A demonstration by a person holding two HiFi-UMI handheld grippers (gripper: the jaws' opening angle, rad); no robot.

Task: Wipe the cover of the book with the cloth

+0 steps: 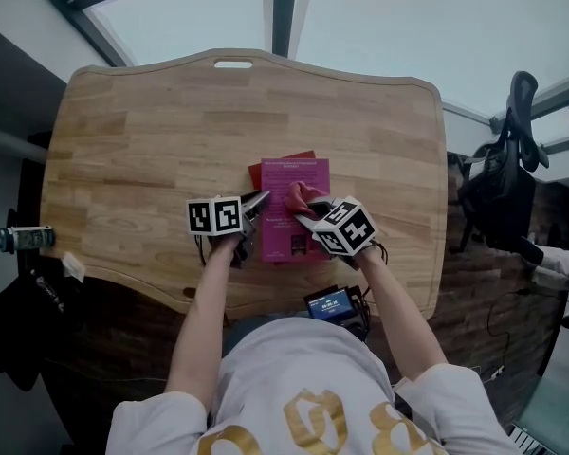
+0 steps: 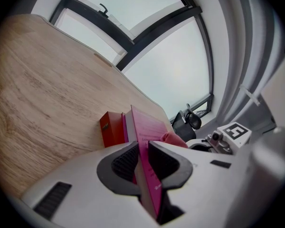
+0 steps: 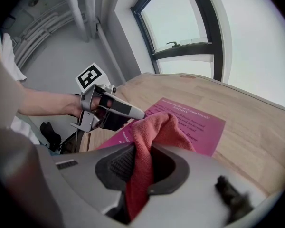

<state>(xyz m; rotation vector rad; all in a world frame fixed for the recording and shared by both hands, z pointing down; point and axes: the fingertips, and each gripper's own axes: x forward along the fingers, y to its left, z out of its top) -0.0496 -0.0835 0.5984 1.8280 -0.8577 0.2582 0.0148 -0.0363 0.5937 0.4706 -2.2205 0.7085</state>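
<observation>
Book [image 1: 294,230] lies on surface [image 1: 152,140], mid-width, near its near edge. Second book [image 1: 258,171] sits under it, sticking out toward the far-left corner. Cloth [image 1: 302,195] mid-cover, in right claw [image 1: 308,218]. Left claw [image 1: 256,209] on the book's left edge.

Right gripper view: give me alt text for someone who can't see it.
The right gripper clamps a salmon-red cloth, bunched on the magenta cover of a book lying on a wooden table. At left, the left gripper, in a person's hand, holds the book's edge.
</observation>
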